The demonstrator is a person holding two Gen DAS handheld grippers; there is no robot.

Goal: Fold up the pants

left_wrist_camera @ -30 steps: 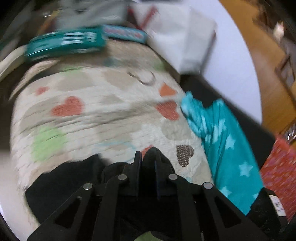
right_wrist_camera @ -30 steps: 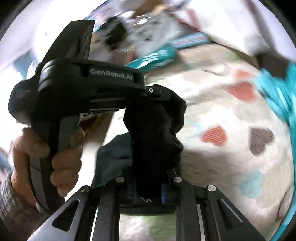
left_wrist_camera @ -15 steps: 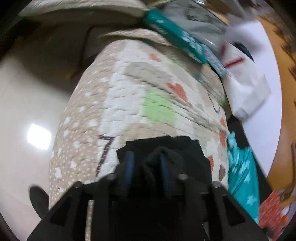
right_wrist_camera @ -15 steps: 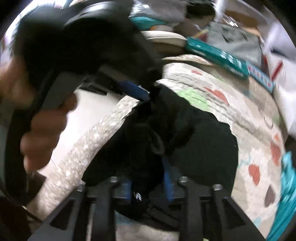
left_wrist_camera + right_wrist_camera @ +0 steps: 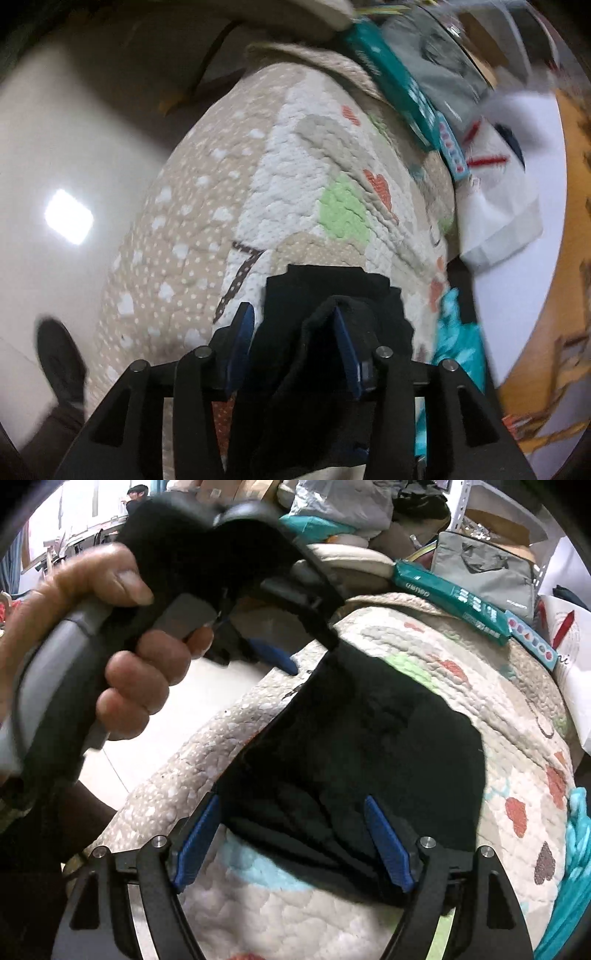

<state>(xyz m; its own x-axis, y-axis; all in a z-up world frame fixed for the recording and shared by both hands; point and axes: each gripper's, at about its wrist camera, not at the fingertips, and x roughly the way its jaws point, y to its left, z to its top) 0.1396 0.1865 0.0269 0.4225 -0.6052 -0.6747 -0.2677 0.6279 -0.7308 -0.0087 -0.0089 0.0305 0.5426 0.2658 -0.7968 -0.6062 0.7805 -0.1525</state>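
The black pants (image 5: pixel 373 746) lie folded on a quilted mat with hearts (image 5: pixel 480 672). My right gripper (image 5: pixel 291 834) is open, its blue pads on either side of the pants' near edge. My left gripper (image 5: pixel 291 339) is open too; black cloth (image 5: pixel 321 302) lies between its pads and bunches over the right pad. In the right wrist view the left gripper (image 5: pixel 273 653) is at the pants' far left corner, held by a hand (image 5: pixel 122 653).
The mat (image 5: pixel 295 155) ends at a glossy pale floor (image 5: pixel 66 177) on the left. A teal box (image 5: pixel 450 598), a grey bag (image 5: pixel 484 568) and white bags (image 5: pixel 495 206) crowd the far end. Teal star-print cloth (image 5: pixel 576 871) lies along the mat's right side.
Both grippers have opened and let go of the black pants. The pants have come down from a lifted bunch to lie flat and folded on the mat.
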